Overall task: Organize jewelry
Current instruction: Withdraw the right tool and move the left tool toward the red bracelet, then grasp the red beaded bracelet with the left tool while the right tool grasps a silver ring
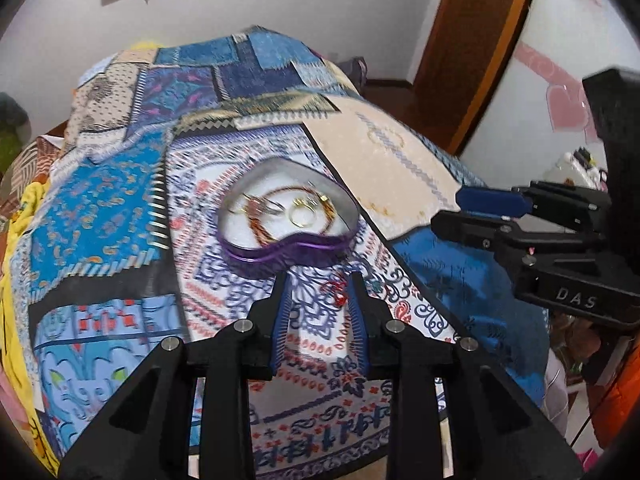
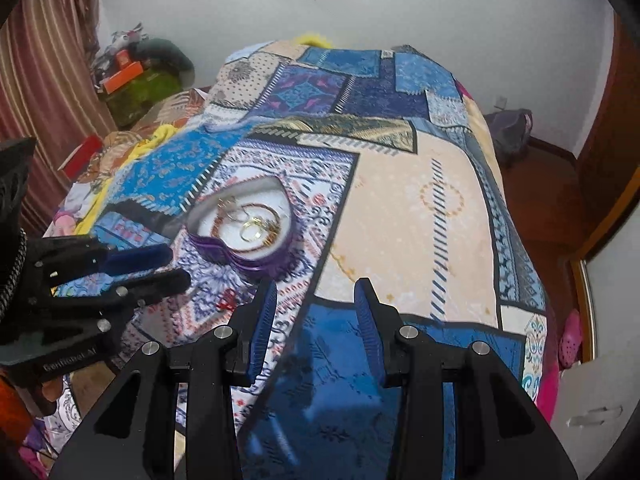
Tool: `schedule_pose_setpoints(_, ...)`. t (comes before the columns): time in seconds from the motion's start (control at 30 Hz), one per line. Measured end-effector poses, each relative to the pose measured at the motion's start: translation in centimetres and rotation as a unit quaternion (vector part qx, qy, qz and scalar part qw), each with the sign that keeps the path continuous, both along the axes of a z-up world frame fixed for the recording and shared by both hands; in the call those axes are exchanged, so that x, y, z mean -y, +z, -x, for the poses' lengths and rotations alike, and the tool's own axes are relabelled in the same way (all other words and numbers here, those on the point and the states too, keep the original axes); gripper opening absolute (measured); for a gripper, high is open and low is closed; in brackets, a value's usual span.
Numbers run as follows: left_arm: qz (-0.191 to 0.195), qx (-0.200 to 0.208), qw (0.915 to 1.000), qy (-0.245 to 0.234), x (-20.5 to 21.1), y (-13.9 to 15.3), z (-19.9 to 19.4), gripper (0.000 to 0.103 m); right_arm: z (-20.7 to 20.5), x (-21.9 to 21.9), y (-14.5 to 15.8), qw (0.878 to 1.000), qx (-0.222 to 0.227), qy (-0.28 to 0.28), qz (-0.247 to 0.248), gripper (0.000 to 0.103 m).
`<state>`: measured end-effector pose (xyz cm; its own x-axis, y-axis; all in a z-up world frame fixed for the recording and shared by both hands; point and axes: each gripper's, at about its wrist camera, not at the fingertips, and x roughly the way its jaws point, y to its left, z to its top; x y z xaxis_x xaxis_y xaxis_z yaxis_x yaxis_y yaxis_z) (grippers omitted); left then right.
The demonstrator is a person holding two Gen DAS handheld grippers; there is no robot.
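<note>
A purple heart-shaped box (image 1: 280, 254) with a white lining lies open on the patterned bed cover. Gold rings (image 1: 303, 213) and a thin brown bangle (image 1: 276, 200) lie inside it. The box also shows in the right wrist view (image 2: 224, 254), with the rings (image 2: 252, 229) inside. A small red jewelry piece (image 1: 340, 292) lies on the cover just before the box; it shows in the right wrist view too (image 2: 226, 300). My left gripper (image 1: 318, 280) is open and empty, just short of the box. My right gripper (image 2: 316, 290) is open and empty, to the right of the box.
The bed cover (image 2: 420, 208) is a blue and beige patchwork. A wooden door frame (image 1: 472, 48) stands at the right. A striped curtain (image 2: 48, 80) and cluttered boxes (image 2: 124, 72) are at the left. The bed's right edge drops to a brown floor (image 2: 540, 200).
</note>
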<state>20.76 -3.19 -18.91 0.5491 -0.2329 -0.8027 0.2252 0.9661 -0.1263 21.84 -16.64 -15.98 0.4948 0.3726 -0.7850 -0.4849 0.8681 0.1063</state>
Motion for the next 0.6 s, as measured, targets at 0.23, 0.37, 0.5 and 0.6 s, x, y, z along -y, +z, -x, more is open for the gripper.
schedule_pose_setpoints(0.23,0.004,-0.034,0.9991,-0.023,1.3,-2.7,-1.7,0.028,-0.1,1.1,-1.2,1.0,-0.02,-0.007,-0.005,0.037)
schedule_pose_setpoints(0.37,0.031,-0.043,0.9982,-0.028,1.1,-3.3,-2.0,0.028,-0.2,1.4,-1.5,1.0,-0.025,-0.007,-0.007,0.037)
schedule_pose_setpoints(0.5,0.036,-0.04,0.9976,-0.044,1.6,-3.3,-1.9,0.028,-0.3,1.5,-1.7,0.999,-0.03,-0.007,-0.008,0.037)
schedule_pose_setpoints(0.6,0.033,-0.034,0.9975,-0.052,2.0,-3.3,-1.8,0.018,-0.3,1.3,-1.8,0.999,-0.031,-0.005,-0.01,0.037)
